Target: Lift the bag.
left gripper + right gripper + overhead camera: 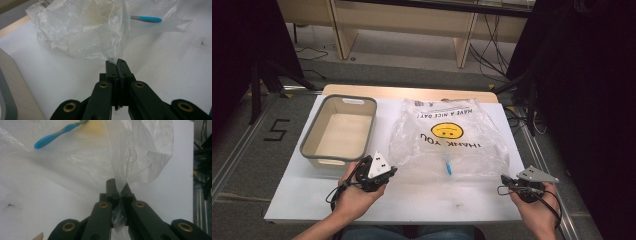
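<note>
Pinching near corners of plastic bag (447, 137) on desk (412, 200): left claw (117, 60) and right claw (117, 185) both clamped on film; thin plastic may slip or tear; toothbrush (58, 133) inside could slide out if tilted.

White table top (422, 200) with a light wooden edge (412, 92) showing at its far side. Grey carpet floor (257, 150) all round; black tape figure "5" (277, 130) on the floor left of the table. Metal floor rails (237, 150) run diagonally at left, another rail (544, 165) at right. Behind, pale wooden bench or desk legs (343, 30) on a lighter floor strip (407, 50), black cables (487, 50) trailing under it. Dark curtains (242, 45) left and right (592, 75), with black stand legs (267, 80) at left. Even overhead light, soft shadows.
</note>
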Action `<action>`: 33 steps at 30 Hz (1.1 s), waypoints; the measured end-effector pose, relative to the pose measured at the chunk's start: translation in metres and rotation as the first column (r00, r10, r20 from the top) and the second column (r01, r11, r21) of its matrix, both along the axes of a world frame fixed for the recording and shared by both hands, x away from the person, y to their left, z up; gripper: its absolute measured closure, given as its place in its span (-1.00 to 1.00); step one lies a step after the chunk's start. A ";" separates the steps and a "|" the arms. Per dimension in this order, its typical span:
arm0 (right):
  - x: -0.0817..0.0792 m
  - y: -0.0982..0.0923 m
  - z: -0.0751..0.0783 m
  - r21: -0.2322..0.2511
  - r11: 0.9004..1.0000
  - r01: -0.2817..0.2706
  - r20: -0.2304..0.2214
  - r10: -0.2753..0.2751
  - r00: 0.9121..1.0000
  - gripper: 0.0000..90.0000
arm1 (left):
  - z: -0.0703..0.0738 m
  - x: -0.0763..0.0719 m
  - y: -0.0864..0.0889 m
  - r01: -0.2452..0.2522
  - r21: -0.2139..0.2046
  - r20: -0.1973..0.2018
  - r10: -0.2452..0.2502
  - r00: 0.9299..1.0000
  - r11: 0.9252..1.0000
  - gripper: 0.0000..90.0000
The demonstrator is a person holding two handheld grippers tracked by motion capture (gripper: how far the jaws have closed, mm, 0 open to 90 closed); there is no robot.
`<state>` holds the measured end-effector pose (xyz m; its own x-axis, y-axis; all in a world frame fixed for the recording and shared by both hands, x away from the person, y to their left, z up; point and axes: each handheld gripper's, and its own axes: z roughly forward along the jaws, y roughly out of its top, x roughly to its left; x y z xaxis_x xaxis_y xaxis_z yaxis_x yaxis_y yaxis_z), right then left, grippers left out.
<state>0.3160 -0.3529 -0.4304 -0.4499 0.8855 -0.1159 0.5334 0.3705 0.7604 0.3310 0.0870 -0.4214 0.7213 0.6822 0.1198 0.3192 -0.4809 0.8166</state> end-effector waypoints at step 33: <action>0.009 -0.008 0.036 0.026 0.994 0.103 0.231 -0.106 0.967 1.00 | 0.052 -0.001 -0.005 0.039 -0.116 0.169 -0.019 0.985 0.992 0.99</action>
<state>0.3254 -0.3605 -0.3940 -0.3168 0.9285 -0.1937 0.3776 0.3108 0.8723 0.3305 0.0823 -0.3691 0.7176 0.6780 0.1596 0.1607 -0.3841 0.9092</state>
